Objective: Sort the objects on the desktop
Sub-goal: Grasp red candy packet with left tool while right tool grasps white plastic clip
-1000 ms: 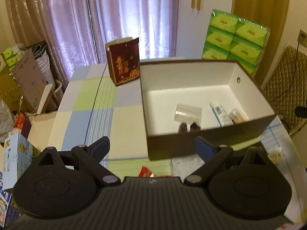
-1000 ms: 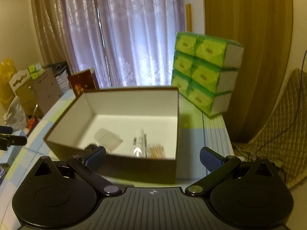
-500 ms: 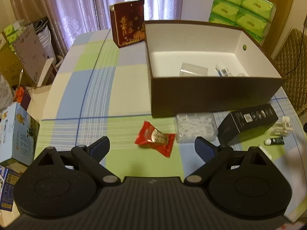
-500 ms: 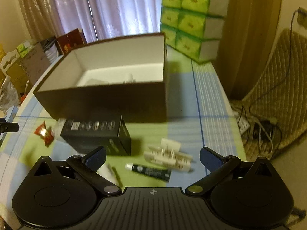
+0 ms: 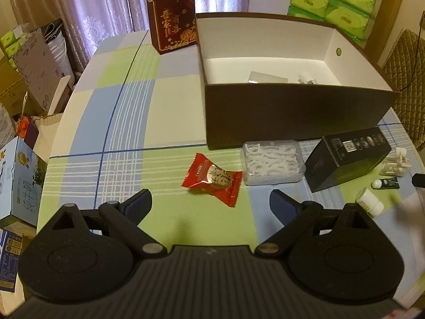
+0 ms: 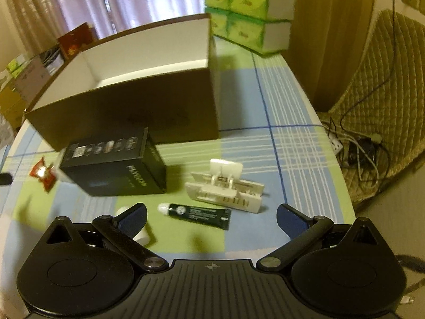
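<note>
Left gripper (image 5: 210,204): hovering wide open over the cloth, gripping nothing, aiming at the red candy packet (image 5: 212,178) lying just ahead between the fingers.
Right gripper (image 6: 211,219): hanging wide open too, carrying nothing, pointing at the dark tube (image 6: 196,215) lying crosswise just ahead.
Brown box (image 5: 292,111): sitting farther ahead of both grippers with its open top up, holding a clear piece and a white tube already; probably serving as the sorting bin.
Loose items: waiting in a row short of the box's near wall, likely for picking one at a time.
Floss pick case (image 5: 272,162): lying ahead-right of the left gripper, almost touching the box.
Black carton (image 6: 114,170): resting ahead-left of the right gripper.
White plastic clip (image 6: 225,186): sitting straight ahead, beyond the tube.
Small white bottle (image 5: 369,202): lying beside the right gripper's left finger.
Table (image 5: 111,122): wearing a checked cloth of green, blue and white.
Room: showing purple curtains (image 5: 101,2) far ahead, green tissue packs (image 6: 247,10) stacked beyond the box, a red gift bag (image 5: 172,18) standing ahead-left of it.
</note>
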Available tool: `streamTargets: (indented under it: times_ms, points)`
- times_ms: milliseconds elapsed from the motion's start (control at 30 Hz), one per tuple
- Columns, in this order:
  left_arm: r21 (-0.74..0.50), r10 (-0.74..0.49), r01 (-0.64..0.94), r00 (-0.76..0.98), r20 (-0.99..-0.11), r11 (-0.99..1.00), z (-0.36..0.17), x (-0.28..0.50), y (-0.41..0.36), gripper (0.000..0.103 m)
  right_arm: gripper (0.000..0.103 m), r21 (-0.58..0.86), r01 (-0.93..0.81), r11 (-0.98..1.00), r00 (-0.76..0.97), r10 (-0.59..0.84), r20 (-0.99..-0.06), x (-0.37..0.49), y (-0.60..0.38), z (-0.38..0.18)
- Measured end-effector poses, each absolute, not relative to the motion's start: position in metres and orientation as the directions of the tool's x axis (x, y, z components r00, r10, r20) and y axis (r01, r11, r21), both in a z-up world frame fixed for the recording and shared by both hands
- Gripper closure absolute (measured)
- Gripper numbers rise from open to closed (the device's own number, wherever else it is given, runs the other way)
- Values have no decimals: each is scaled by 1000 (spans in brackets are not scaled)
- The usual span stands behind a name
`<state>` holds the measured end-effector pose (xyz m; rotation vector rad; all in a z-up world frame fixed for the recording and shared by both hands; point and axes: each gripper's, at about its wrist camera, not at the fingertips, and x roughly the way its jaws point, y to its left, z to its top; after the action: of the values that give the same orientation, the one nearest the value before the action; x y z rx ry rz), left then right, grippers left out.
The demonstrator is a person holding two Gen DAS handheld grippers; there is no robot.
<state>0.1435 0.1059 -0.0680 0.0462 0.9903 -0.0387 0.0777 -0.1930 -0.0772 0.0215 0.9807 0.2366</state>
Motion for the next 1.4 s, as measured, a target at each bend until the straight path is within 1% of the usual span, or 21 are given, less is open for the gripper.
streamTargets:
  times_ms: [167,600,633,667,700,833,1100,1233,1333,1367,1400]
  points:
    - [28,-5,51,544,-839,998,-80,151,107,10,2,139,-145,980,547,196,-814,95,-193,-92]
    - [62,-1,99,536,-844,993,-107,170,103,10,2,46,-128,991,545,109,-831,123,-175,-125]
    - [63,-1,102,536,-844,993,-109,172,103,10,3,31,-129,991,546,97,-832,124,-174,-126]
    - [63,-4,107,535,-845,992,-110,173,103,10,8,20,-135,991,545,91,-833,125,-173,-128]
    - [64,-5,111,534,-845,992,-112,174,103,10,17,6,-141,990,543,82,-836,125,-172,-130]
    - [64,-16,131,532,-846,989,-117,178,103,10,17,-30,-142,989,563,56,-825,123,-175,-130]
    - [73,-34,184,520,-853,980,-130,186,105,10,17,2,-79,997,584,48,-810,126,-197,-116]
    - [85,-53,235,527,-848,968,-134,192,105,10,17,13,-63,998,582,47,-812,124,-203,-113]
    - [91,-66,271,521,-851,958,-140,198,105,13,17,12,-58,998,577,43,-816,123,-205,-114]
    - [97,-65,279,519,-852,955,-142,199,104,15,17,11,-57,998,575,42,-817,122,-205,-114]
    - [106,-63,290,518,-853,951,-144,201,104,21,17,10,-56,998,573,41,-818,121,-205,-114]
